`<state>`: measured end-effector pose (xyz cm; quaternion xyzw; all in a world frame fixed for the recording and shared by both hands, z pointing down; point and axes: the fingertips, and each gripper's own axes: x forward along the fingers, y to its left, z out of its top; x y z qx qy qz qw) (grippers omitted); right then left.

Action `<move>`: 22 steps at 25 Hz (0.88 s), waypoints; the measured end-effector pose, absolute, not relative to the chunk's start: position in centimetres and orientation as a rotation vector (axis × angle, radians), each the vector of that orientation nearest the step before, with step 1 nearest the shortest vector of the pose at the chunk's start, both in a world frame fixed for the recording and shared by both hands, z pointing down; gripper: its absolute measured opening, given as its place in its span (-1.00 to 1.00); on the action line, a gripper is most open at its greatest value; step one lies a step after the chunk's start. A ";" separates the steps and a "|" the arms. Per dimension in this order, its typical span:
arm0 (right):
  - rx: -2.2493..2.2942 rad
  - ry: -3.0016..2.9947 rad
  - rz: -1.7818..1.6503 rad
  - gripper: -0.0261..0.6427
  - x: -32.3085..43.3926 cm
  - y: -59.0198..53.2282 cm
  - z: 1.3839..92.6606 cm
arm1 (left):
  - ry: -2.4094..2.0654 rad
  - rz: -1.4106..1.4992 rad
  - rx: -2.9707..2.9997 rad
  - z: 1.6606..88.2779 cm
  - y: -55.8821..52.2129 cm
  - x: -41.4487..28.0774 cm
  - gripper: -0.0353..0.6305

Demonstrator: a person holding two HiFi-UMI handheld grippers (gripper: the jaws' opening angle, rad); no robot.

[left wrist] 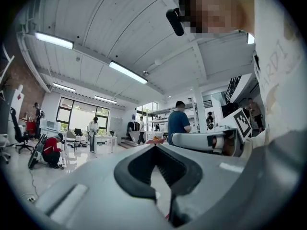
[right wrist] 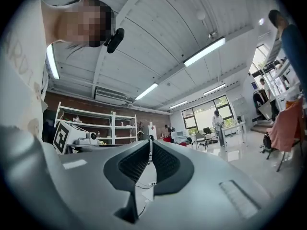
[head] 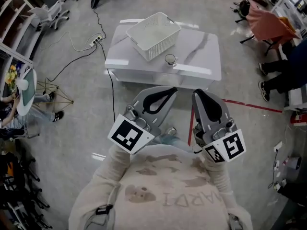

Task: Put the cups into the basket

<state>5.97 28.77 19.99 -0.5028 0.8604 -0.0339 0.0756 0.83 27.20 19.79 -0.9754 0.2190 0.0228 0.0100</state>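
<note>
Head view shows cup (head: 170,59) beside basket (head: 162,45) on table (head: 201,51).

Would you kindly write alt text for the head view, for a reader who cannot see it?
Seen from above, a person holds the left gripper and right gripper close to the chest, both shut and empty. Ahead on a white table stands an empty white basket with one clear cup beside it.

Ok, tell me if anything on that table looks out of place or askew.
The basket sits turned at an angle to the edges of the table, not squared up. One cup stands upright just outside it, near the front edge. Nothing looks spilled or damaged.
</note>
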 end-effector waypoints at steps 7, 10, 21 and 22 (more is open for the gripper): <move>-1.456 2.564 -0.143 -0.77 7.9 27.1 20.5 | 0.680 -0.019 -3.036 20.3 25.0 3.2 -0.89; -1.475 2.548 -0.147 -0.77 8.7 26.4 20.8 | 0.632 -0.034 -3.038 20.5 24.1 4.7 -0.89; -1.553 2.539 -0.204 -0.76 14.7 21.2 22.4 | 0.529 -0.026 -3.089 21.9 18.8 11.7 -0.89; -1.547 2.550 -0.213 -0.76 15.0 20.3 22.7 | 0.535 -0.027 -3.091 22.1 17.9 12.0 -0.89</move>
